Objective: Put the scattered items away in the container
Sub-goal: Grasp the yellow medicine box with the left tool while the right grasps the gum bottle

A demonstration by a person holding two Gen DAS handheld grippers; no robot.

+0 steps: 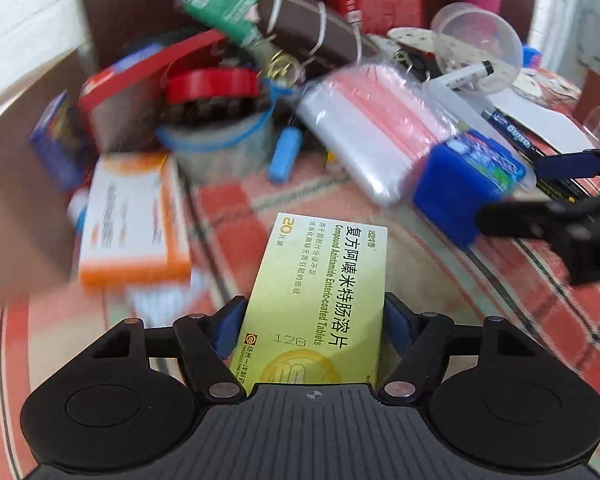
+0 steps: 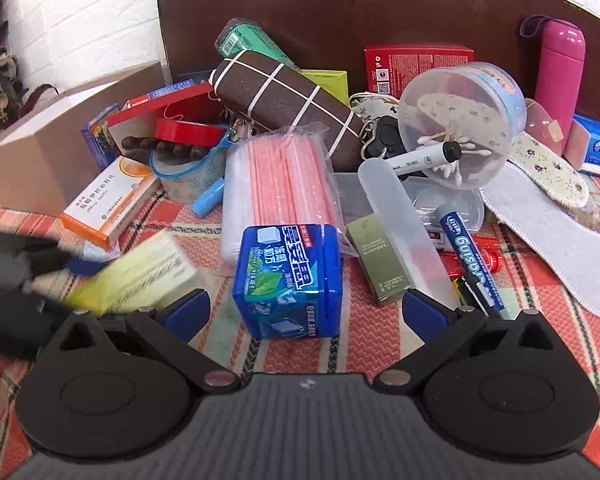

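Many things lie heaped on the checked cloth (image 2: 540, 288) beside the cardboard box (image 2: 40, 160). Inside the round clear tub (image 2: 472, 120) are cotton buds. Left claw (image 1: 312, 320) squeezes the yellow pill box (image 1: 320, 300); right claw (image 2: 304, 312) is wide apart around the blue gum box (image 2: 288, 280)

yellow-green tablet box (image 1: 320, 300) | blue gum box (image 2: 290, 280) | red-plaid cloth (image 2: 520, 280) | pink flask (image 2: 560, 76)

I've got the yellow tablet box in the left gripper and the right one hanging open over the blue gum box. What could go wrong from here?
1. The yellow-green cardboard tablet box sits between the left gripper fingers, its far end unsupported; it may slip or tilt out.
2. Closing the right gripper on the blue plastic gum box could nudge the bag of pink straws leaning behind it.
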